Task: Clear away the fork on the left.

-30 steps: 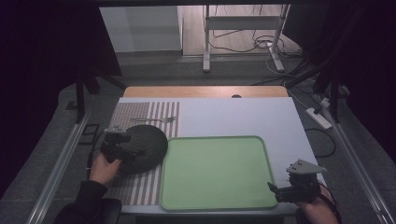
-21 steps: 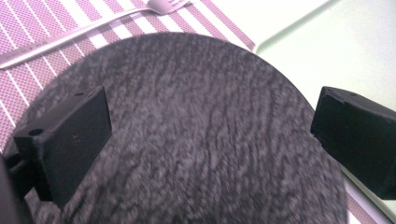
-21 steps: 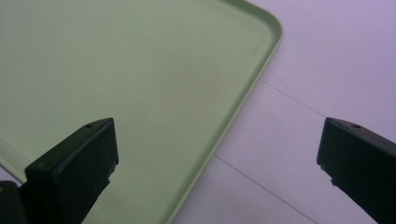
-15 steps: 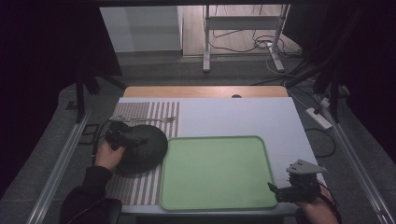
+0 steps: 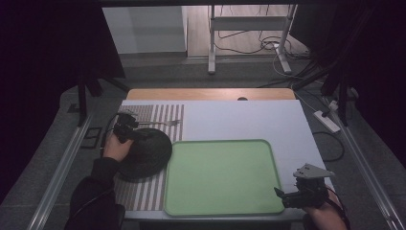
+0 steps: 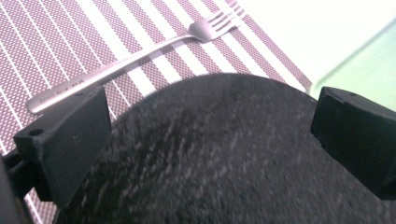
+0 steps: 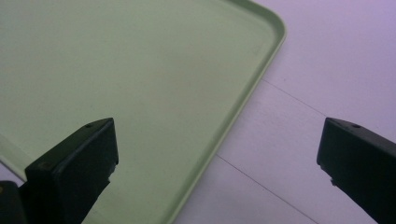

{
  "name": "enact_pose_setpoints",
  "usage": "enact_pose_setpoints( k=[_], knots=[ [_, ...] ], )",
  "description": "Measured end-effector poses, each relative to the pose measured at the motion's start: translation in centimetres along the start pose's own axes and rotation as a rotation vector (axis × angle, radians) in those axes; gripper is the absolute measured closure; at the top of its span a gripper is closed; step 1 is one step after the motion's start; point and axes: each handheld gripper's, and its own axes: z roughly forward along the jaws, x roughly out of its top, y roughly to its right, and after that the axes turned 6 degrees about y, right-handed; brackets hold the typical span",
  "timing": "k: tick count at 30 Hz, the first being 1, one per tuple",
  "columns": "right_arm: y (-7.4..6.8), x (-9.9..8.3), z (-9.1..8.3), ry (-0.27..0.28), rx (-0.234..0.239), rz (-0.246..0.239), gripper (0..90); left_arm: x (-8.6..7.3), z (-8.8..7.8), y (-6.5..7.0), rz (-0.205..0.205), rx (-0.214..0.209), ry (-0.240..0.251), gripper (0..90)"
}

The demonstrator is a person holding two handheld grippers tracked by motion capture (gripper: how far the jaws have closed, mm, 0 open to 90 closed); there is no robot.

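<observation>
Two grippers, both gaping, are sitting at opposite ends of the table.
You are reaching your left gripper (image 5: 128, 128) forward over the dark round plate (image 5: 143, 153) on the striped placemat (image 5: 143, 191), jaws wide above its far edge near the fork (image 6: 140, 53); your right gripper (image 5: 292, 196) is hovering low, jaws spread, at the near right corner of the green tray (image 5: 218, 175).

White table (image 5: 268, 120) under striped placemat (image 5: 158, 115) (left side) and green tray (image 5: 220, 177).
</observation>
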Motion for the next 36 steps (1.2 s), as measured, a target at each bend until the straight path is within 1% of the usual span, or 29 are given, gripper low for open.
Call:
enact_pose_setpoints(
  k=[1,2,6,10,16,22,24,27,28,30,32,33,34,35,36],
  knots=[
    [0.0,0.0,0.0,0.0,0.0,-0.002,0.0,0.1,0.2,-0.2,-0.002,-0.002,-0.005,0.0],
    [0.0,0.0,0.0,0.0,0.0,-0.002,0.0,0.3,0.4,-0.4,0.001,0.007,-0.012,0.0],
    [0.0,0.0,0.0,-0.001,0.002,-0.002,0.0,1.0,1.1,-0.8,0.001,0.016,-0.02,0.0],
    [0.0,0.0,0.0,0.0,0.004,-0.001,0.0,1.6,1.8,-1.0,0.008,0.023,-0.035,0.0],
    [0.0,0.0,0.1,-0.002,0.005,-0.004,0.0,2.4,3.0,-1.0,0.049,0.048,-0.074,0.0],
    [0.0,0.0,0.1,-0.007,0.006,-0.011,0.0,3.2,4.0,-1.4,0.055,0.034,-0.084,0.0],
    [0.0,0.0,0.1,-0.008,0.006,-0.012,0.0,3.6,4.5,-1.6,0.06,0.042,-0.09,0.0],
    [0.0,0.0,0.1,-0.007,0.006,-0.013,0.0,4.0,4.9,-1.8,0.066,0.059,-0.096,3.4],
    [0.0,0.0,0.1,-0.008,0.006,-0.013,0.0,4.1,5.0,-1.9,0.066,0.062,-0.099,6.0],
    [0.0,0.0,0.1,-0.006,0.007,-0.013,0.0,4.3,5.1,-2.1,0.054,0.067,-0.099,16.1],
    [0.0,0.0,0.1,-0.006,0.007,-0.013,0.0,4.4,5.1,-2.5,0.038,0.056,-0.1,33.6],
    [0.0,0.0,0.1,-0.005,0.007,-0.013,0.0,4.5,5.1,-2.6,0.036,0.053,-0.104,42.1],
    [0.0,0.0,0.1,-0.005,0.008,-0.015,0.0,4.5,5.1,-2.8,0.034,0.041,-0.11,64.8],
    [0.0,0.0,0.1,-0.005,0.008,-0.015,0.0,4.6,5.1,-2.9,0.034,0.042,-0.111,64.8],
    [0.0,0.0,0.1,-0.005,0.008,-0.015,0.0,4.6,5.1,-3.0,0.032,0.044,-0.113,70.6]
  ],
)
